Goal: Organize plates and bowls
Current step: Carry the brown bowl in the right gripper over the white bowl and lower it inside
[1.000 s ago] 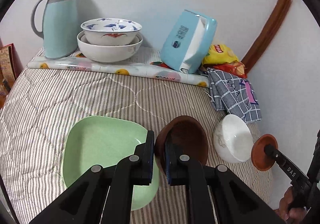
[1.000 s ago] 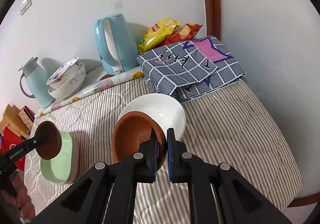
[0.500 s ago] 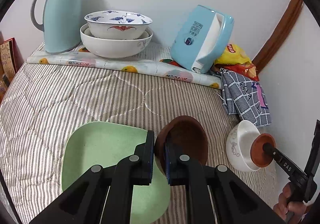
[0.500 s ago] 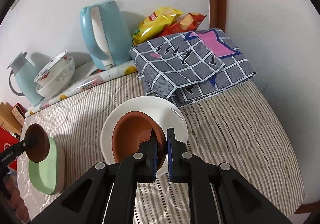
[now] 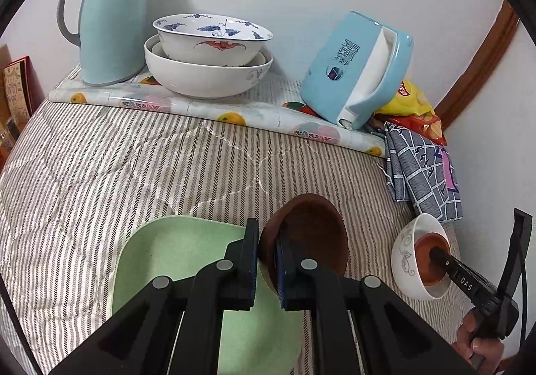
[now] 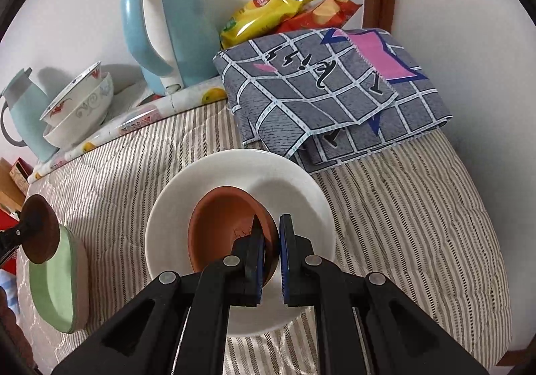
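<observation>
bowls are partly sorted: two patterned bowls are already nested beside the blue jug. a terracotta bowl is pinched by its rim in the right gripper, inside the white bowl, not yet released. left of the white bowl, a dark brown bowl is clamped in the left gripper over the green plate; its placing is judged outstanding.

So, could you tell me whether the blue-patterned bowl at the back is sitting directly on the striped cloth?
No, the blue-patterned bowl is nested inside a larger white bowl beside the thermos.
</observation>
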`<state>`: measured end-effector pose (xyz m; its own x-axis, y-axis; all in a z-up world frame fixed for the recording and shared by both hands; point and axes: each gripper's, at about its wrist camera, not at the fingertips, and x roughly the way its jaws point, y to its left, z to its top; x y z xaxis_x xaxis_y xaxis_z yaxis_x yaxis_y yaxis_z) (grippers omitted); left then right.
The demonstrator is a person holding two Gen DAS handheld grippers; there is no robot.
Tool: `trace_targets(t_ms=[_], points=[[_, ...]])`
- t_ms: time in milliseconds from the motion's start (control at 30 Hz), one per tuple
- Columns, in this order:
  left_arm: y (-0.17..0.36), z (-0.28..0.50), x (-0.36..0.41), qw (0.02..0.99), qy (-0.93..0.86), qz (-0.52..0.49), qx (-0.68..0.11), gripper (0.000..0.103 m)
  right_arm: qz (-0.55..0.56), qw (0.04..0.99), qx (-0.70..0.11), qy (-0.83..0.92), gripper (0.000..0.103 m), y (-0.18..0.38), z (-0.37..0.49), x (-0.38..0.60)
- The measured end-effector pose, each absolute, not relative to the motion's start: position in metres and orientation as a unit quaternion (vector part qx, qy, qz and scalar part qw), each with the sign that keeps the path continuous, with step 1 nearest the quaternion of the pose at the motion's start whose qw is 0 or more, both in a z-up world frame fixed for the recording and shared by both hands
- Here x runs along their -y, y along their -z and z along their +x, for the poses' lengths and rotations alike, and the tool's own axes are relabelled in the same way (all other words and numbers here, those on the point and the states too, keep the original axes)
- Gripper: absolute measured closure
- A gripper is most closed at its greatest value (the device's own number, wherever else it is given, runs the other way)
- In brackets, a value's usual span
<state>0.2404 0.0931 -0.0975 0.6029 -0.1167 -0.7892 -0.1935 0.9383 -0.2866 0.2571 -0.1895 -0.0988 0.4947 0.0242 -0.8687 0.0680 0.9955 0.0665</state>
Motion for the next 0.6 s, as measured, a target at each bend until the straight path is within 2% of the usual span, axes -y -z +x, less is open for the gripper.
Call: trace_targets(t_ms=[600], points=[[0.101,0.251,-0.091,0.876,-0.014,-0.179,-0.448,0.093,0.014,0.845,-0.534,0.02,0.095,0.115,0.275,0.182]])
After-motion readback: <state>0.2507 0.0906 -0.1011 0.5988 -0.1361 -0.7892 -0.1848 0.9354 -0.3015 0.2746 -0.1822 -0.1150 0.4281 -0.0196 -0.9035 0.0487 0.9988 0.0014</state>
